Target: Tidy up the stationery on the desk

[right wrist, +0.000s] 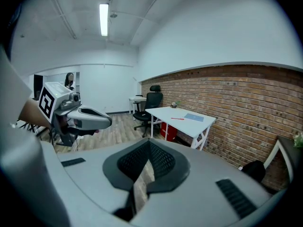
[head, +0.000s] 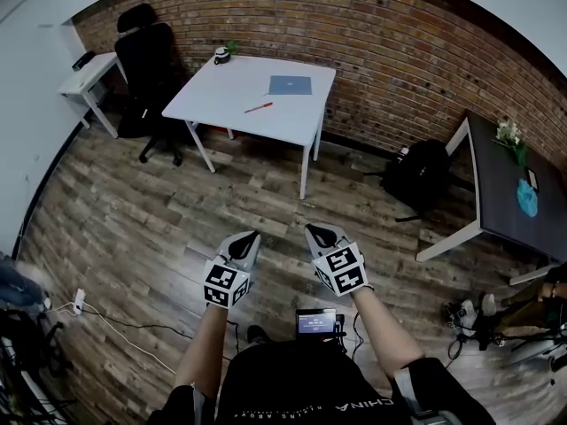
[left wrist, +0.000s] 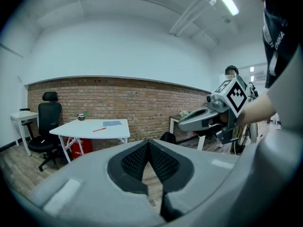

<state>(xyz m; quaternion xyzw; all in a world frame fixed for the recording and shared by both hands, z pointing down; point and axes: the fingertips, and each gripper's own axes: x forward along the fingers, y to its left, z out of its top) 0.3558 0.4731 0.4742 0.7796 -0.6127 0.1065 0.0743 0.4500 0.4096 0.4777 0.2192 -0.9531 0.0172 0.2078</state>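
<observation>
The wooden floor (head: 159,211) takes up most of what lies ahead of you, with a broad open stretch between you and the furniture. Loose cables (head: 115,326) trail along its left margin. The brick wall (head: 399,51) closes off the far side. The white desk (head: 226,96) stands close to that wall, well apart from you, with its near edge and right corner facing the open floor. A dark table (head: 505,193) narrows the room on your right. A black office chair (head: 146,56) sits tight at the desk's left end, beside a small white side table (head: 89,76). A black backpack (head: 418,175) rests on the floor by the wall, between the desk and the dark table. You hold your left gripper (head: 251,235) and right gripper (head: 312,230) side by side above the floor, each with its jaws pressed together and nothing between them. On the desk, a blue notebook (head: 291,85) lies toward the far right corner. A red pen (head: 259,107) lies just in front of it, nearer the middle, and a small pot (head: 221,56) sits at the far left edge.
</observation>
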